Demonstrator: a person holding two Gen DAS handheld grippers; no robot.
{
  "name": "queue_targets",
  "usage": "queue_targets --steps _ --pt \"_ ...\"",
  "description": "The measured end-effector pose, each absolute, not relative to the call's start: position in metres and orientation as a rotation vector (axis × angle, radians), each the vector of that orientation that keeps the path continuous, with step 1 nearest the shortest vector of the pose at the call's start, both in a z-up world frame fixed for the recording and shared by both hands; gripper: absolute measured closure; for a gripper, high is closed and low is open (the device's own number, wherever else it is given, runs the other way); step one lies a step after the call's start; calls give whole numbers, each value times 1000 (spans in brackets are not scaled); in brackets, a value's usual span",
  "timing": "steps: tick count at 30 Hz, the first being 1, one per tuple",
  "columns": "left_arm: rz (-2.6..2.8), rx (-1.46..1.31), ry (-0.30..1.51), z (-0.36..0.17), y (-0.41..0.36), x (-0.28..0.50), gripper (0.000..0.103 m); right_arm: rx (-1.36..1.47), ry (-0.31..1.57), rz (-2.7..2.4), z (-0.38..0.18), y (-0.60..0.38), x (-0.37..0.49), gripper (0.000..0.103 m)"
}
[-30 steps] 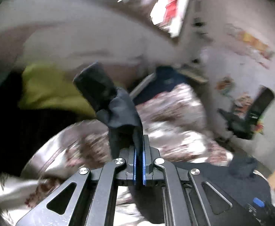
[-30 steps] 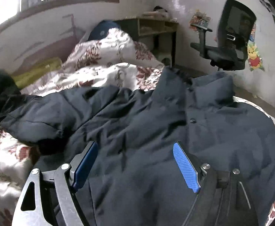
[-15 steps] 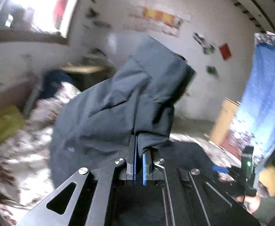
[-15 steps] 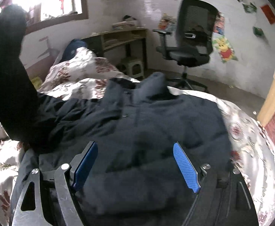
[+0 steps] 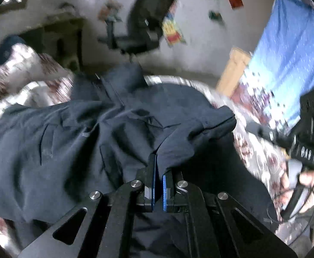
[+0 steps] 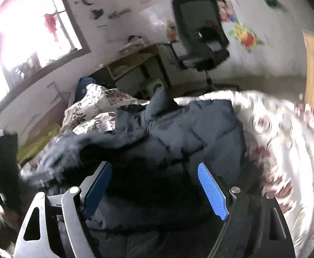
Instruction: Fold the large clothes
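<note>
1. Navy, padded fabric fills both views: the jacket (image 5: 118,129) lies spread over the bed (image 6: 286,139), collar toward the office chair (image 5: 144,21), on a floral bedspread.
2. A second ago the sleeve (image 5: 200,133) hung up in the air, pinched and lifted clear of the body. It has since been swung across and brought down, so the cuff end now lies over the front of the jacket, toward its right edge in the left wrist view.
3. The left gripper (image 5: 158,185) has its jaws pressed fully together on a fold of that sleeve; dark cloth rises straight out from between the blue pads.
4. The right gripper (image 6: 157,185) has its jaws standing wide with nothing between them, above the jacket's lower part. It has drifted sideways over the coat without taking hold.
5. Seen from the left wrist view, the right tool sits at the far right edge in the person's hand (image 5: 303,182), beside the blue curtain (image 5: 286,53).
6. Judgement: the first sleeve fold looks almost laid; releasing it flat is likely the next need. Motion blur makes it hard to say whether the sleeve already rests fully on the body.
</note>
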State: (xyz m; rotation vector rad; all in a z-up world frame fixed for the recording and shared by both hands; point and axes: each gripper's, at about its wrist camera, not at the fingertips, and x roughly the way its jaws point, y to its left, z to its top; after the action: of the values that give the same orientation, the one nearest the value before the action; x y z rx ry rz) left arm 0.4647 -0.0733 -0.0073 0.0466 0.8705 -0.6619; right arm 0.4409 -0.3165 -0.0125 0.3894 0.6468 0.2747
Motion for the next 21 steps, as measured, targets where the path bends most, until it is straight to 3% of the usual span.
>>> queue_targets --steps 7,18,21 --pt "-692 137 950 -37 -88 447 98 679 832 316 -73 -326 461 22" --pt "-701 202 979 -39 -75 437 93 768 912 314 -107 -314 468 22" --pt "-700 220 972 -37 -74 432 83 768 914 299 -106 -310 469 24"
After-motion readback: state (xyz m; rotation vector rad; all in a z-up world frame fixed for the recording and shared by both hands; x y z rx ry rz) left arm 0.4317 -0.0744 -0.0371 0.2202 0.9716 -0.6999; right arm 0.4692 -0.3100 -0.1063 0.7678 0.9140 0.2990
